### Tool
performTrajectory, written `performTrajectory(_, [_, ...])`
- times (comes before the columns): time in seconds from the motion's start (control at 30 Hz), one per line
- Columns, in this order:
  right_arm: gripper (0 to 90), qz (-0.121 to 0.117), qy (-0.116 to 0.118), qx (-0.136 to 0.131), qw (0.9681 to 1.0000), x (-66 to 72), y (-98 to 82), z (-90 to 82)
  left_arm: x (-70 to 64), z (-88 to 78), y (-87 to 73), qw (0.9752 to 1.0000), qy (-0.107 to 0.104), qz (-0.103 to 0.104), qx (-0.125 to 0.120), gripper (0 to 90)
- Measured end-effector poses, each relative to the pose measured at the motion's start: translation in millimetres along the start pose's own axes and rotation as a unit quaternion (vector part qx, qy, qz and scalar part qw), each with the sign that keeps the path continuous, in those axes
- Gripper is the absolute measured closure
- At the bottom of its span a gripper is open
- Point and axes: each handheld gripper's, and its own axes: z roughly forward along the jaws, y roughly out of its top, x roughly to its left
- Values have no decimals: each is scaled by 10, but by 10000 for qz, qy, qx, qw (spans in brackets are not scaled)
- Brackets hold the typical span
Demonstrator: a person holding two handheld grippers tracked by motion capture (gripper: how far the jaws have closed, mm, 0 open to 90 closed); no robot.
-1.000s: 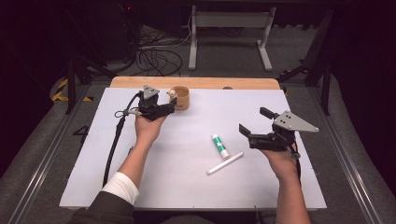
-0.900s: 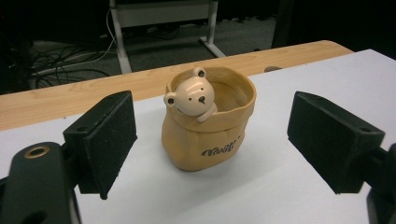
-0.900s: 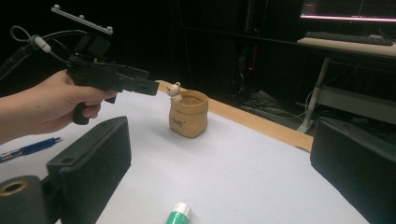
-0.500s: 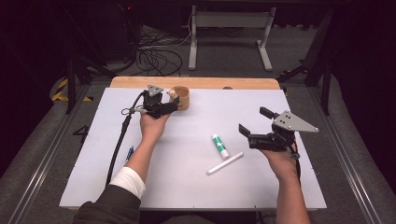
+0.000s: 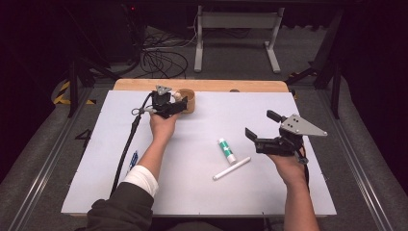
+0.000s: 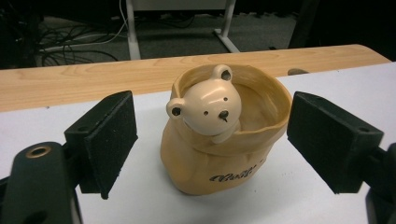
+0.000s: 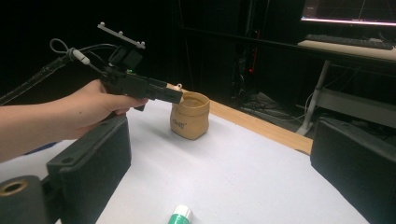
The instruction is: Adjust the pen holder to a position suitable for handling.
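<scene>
Between left hand-held gripper (image 6: 210,140) pads | bear-faced pouch cup (image 6: 224,140) | untouched, hollow

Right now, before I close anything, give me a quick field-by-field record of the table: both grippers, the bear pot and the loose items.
left gripper: open, jaws on either side of the bear pot, not touching it
bear pot: tan, sack-shaped, upright near the far wooden edge, cream bear head at its rim
right gripper: open, held above the table, holding nothing
green-and-white tube: lying flat, mid-table
white stick: lying flat just nearer than the tube
blue item: by the left forearm, too small to identify
table: white sheet over a wooden top
</scene>
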Motion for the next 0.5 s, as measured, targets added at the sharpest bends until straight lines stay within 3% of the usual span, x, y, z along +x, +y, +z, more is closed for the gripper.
performTrajectory(0.5, [60,0,31,52,10000,21,-19,44,-8,164,-40,9979,153,-603,-196,292])
